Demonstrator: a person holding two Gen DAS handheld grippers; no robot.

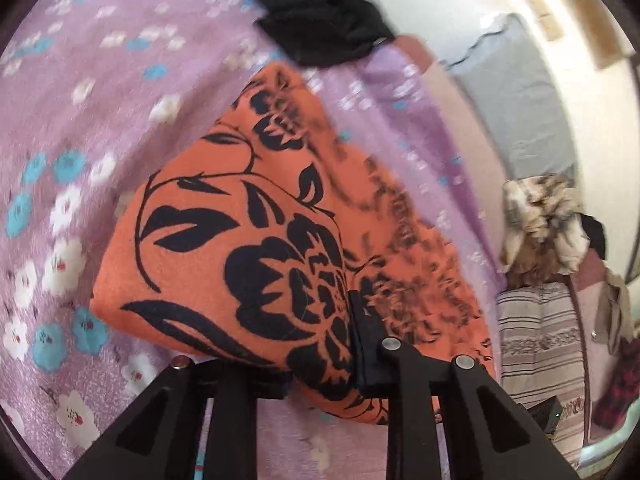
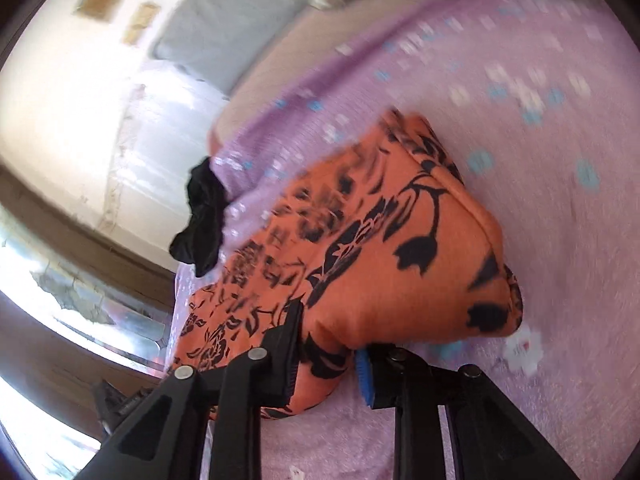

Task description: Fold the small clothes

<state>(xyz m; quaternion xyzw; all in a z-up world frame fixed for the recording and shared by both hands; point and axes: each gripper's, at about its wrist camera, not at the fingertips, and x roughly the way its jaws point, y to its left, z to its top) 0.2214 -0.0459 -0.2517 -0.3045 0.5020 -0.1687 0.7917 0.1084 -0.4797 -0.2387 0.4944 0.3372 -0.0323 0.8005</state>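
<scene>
The orange flowered garment (image 1: 248, 248) is pinched at opposite edges by the left gripper (image 1: 320, 364) and right gripper (image 2: 328, 360), lifted over the lilac floral bedspread (image 1: 80, 92). Its far folds are blurred. A black garment (image 1: 320, 20) is seen beyond, near a grey mattress (image 1: 516, 100)

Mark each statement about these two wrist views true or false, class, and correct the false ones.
1. The orange floral garment is pinched by both the left gripper and the right gripper. True.
2. The bedspread is plain green. False: it is lilac with white and blue flowers.
3. A black garment lies beyond the orange one. True.
4. The black garment is held in the fingers. False: it lies free near the bed's edge.
</scene>
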